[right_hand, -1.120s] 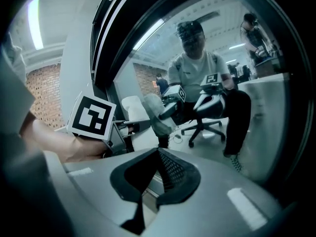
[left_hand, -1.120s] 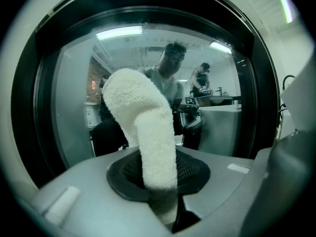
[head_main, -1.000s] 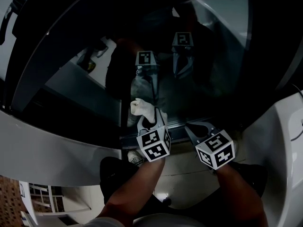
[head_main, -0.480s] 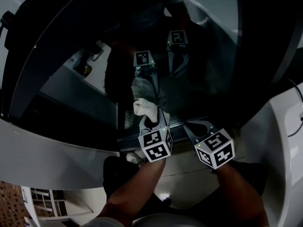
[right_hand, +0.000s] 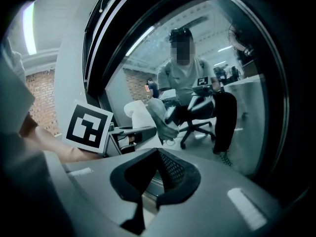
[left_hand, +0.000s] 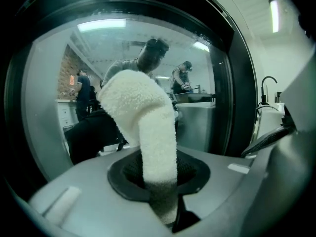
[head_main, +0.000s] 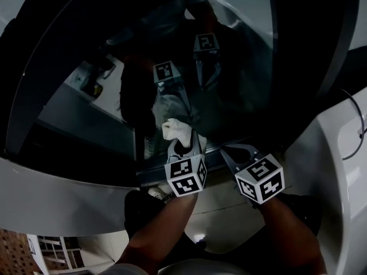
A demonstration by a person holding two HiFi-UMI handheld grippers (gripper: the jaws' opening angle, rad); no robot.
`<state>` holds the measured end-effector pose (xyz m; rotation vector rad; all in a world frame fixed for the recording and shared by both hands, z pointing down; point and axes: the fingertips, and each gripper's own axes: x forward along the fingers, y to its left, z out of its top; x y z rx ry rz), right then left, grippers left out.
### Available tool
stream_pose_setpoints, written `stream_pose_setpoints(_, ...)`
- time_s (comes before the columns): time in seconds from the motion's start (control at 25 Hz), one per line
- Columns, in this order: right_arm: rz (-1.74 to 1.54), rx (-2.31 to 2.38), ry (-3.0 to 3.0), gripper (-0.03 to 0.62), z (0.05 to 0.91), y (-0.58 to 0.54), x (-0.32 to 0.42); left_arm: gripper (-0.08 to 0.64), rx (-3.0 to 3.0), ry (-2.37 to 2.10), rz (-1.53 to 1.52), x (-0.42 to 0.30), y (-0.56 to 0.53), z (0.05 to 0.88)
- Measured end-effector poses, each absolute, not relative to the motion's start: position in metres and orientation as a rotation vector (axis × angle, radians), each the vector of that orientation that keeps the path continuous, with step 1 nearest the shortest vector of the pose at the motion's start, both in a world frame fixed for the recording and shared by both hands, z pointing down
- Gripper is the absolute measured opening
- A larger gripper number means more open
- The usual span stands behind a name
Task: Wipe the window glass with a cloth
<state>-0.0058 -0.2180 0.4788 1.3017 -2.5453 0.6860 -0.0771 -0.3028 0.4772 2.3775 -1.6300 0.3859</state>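
The window glass is a large, dark, curved pane that mirrors both grippers. My left gripper is shut on a white fluffy cloth, and the cloth's top end is at the lower part of the pane. In the left gripper view the cloth rises from between the jaws and bends left in front of the glass. My right gripper is just to the right, near the glass's bottom edge, shut and holding nothing. In the right gripper view the closed gripper faces the glass, with the cloth at left.
A white panel runs under the glass and a white body surface stands at the right. A dark frame borders the pane. Below my forearms is pale floor. The glass reflects a seated person and an office chair.
Both grippers stay almost where they were, the cloth still at the lower glass. The head view has tilted a little, so the reflected markers drifted up and left.
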Motion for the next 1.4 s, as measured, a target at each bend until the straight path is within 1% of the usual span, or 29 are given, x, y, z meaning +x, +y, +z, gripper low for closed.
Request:
stream_pose_setpoints(0.32,0.698,1.316,-2.553,0.002,0.476,-0.217,0.0,0.1,2.454,-1.519,0.401,-0.053,-0.301,0.48)
stream_pose_setpoints(0.8,0.702,1.326,-2.531,0.002,0.48,-0.22,-0.001,0.098,2.494,-1.32,0.362,-0.052,-0.3,0.479)
stream_pose_setpoints(1.24,0.677,1.308,-2.558,0.002,0.475,-0.225,-0.007,0.1,2.582,-0.731,0.276,-0.039,-0.275,0.464)
stream_pose_setpoints(1.4,0.768,1.334,-2.668,0.002,0.462,-0.23,-0.005,0.1,2.62,-0.554,0.231,-0.048,-0.249,0.452)
